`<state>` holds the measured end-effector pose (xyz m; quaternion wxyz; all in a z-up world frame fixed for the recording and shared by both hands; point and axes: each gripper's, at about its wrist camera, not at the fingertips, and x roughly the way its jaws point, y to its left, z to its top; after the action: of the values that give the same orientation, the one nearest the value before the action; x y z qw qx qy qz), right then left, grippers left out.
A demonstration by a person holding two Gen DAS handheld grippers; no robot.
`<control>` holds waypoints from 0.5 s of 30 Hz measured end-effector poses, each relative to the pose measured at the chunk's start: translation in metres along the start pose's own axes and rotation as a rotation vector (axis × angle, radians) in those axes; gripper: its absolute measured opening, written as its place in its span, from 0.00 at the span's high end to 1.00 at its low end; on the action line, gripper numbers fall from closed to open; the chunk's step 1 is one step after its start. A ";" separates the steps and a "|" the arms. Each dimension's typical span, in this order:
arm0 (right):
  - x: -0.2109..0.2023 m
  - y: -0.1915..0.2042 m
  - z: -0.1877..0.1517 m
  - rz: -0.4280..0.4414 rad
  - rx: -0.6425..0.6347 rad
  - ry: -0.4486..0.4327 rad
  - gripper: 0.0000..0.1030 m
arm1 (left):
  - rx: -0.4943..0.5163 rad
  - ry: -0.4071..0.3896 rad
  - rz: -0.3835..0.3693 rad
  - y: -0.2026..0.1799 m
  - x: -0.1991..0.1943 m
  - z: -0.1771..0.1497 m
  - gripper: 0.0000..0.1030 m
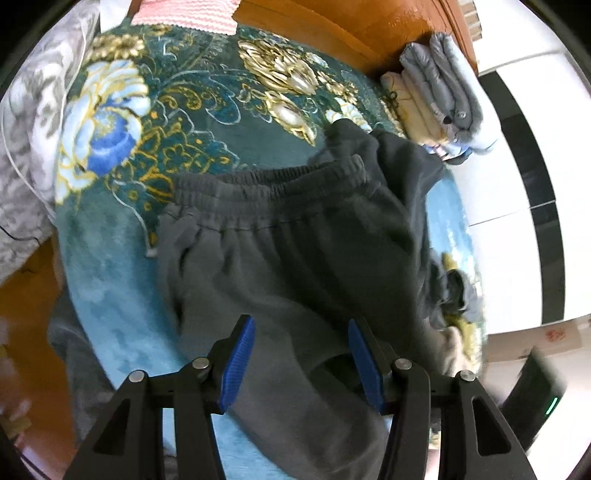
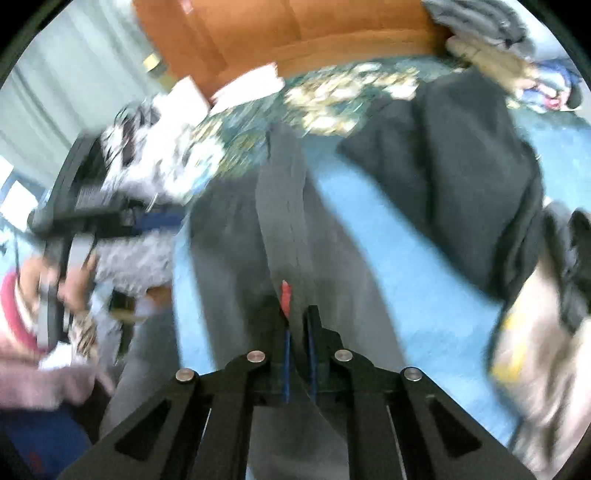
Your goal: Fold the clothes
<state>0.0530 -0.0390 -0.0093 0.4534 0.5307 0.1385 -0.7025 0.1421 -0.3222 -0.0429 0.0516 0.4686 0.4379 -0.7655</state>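
Dark grey sweatpants [image 1: 295, 251] lie on a teal and blue floral blanket [image 1: 122, 251], elastic waistband [image 1: 269, 184] toward the far side. My left gripper [image 1: 301, 350] is open, its blue pads [image 1: 238, 365] hovering over the pants below the waistband, holding nothing. In the right wrist view, my right gripper [image 2: 297, 325] is shut on a raised fold of the grey pants [image 2: 284, 221], with a small red tag [image 2: 285, 293] showing at the fingertips. The left gripper [image 2: 85, 210] appears blurred at the left of that view.
A stack of folded grey and cream clothes [image 1: 439, 92] sits at the blanket's far right by an orange wooden headboard [image 1: 332, 26]. A black garment [image 2: 461, 177] lies to the right. A grey patterned quilt [image 1: 29, 147] lies at left. White floor [image 1: 517, 147] lies beyond the bed edge.
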 end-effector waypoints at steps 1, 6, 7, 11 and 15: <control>0.009 0.006 -0.012 0.012 0.001 0.027 0.93 | -0.004 0.005 -0.010 -0.002 0.003 0.000 0.45; 0.041 0.019 -0.044 0.034 0.079 0.095 0.93 | 0.001 0.045 -0.013 -0.012 0.023 -0.003 0.36; 0.043 0.021 -0.046 0.032 0.087 0.093 0.93 | 0.007 0.057 0.001 -0.015 0.029 -0.004 0.36; 0.039 0.022 -0.049 0.019 0.092 0.088 0.93 | -0.009 0.079 0.045 -0.018 0.052 -0.003 0.38; 0.032 0.016 -0.047 0.003 0.125 0.071 0.91 | -0.066 0.066 0.031 -0.009 0.055 -0.005 0.68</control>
<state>0.0940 -0.0318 -0.0516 0.4150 0.5828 0.1096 -0.6900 0.1104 -0.2954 -0.0801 0.0646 0.4983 0.4570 -0.7339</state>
